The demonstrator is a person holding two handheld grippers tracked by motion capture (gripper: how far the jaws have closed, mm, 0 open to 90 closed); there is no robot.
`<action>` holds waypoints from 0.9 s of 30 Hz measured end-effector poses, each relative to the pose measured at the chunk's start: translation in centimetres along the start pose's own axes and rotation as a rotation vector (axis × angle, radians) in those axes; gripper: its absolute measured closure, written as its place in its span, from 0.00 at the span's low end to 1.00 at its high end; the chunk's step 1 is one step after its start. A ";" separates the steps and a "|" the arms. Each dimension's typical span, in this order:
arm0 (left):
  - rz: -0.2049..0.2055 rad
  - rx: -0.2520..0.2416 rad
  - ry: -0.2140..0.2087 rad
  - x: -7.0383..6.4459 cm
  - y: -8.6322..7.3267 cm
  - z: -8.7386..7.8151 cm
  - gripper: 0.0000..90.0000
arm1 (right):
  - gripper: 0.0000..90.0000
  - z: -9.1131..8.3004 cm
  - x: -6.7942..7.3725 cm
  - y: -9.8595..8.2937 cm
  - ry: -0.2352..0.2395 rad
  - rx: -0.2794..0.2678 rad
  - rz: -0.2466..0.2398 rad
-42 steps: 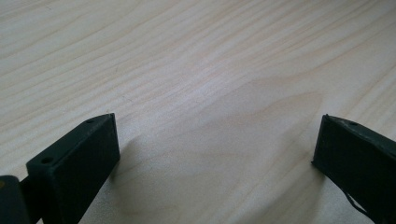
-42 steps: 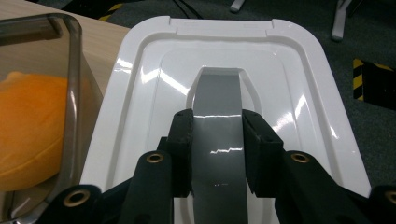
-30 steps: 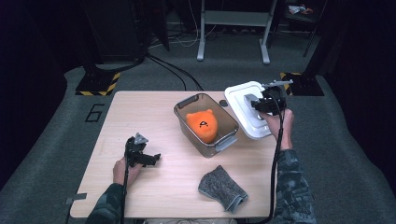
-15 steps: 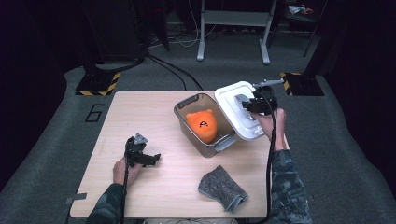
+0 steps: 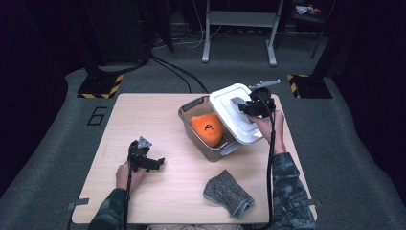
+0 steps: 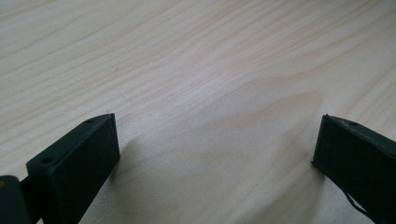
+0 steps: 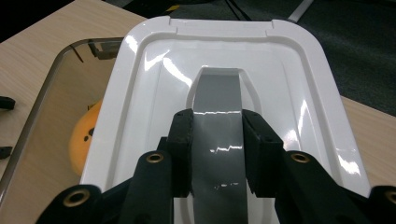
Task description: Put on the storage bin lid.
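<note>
While a grey knitted glove [image 5: 228, 193] lies untouched at the near edge of the wooden table [image 5: 143, 115], the person's left gripper [image 5: 152, 163] rests low on the bare boards to the left, its jaws spread wide and holding nothing, as the left gripper view of plain wood grain confirms. Farther back and to the right, the right gripper [image 7: 216, 154] is clamped on the grey handle [image 7: 218, 95] of a white lid [image 5: 233, 112], which hangs tilted over the right-hand rim of a clear plastic bin [image 5: 191, 125] and does not look seated on it. Inside the bin sits an orange soft toy [image 5: 207, 129], partly covered by the lid's edge.

The work in hand appears to be closing the bin. The risk lies in the tilt: lowered askew, the lid could catch one rim and ride up on the other, or press on the toy if it stands proud of the walls. With nothing bracing the bin, a sideways push could also slide it across the table.

A dark mark on the toy resembles the letter "A", and the numeral "6" [image 5: 97, 116] is marked on the grey floor left of the table. Beyond stand black-and-yellow hazard strips [image 5: 101, 86] and a metal stand [image 5: 238, 28].
</note>
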State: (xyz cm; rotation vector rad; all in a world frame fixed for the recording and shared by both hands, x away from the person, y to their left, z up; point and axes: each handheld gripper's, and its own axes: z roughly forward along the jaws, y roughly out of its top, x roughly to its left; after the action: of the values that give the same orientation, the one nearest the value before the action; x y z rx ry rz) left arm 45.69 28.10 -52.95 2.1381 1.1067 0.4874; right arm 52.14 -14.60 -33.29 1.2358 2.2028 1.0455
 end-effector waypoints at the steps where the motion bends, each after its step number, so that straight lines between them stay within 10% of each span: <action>1: 0.000 0.001 0.000 0.0 0.0 0.0 0.00 | 0.74 0.1 0.2 0.1 0.004 -0.001 0.005; 27: 0.001 -0.001 0.002 0.0 0.0 0.0 0.00 | 0.74 3.5 4.2 1.7 0.086 0.027 -0.050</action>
State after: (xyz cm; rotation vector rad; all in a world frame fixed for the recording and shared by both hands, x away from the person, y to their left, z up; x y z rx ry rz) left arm 45.69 28.09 -52.95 2.1374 1.1069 0.4907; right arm 53.12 -9.04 -34.16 1.1616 2.3076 1.0708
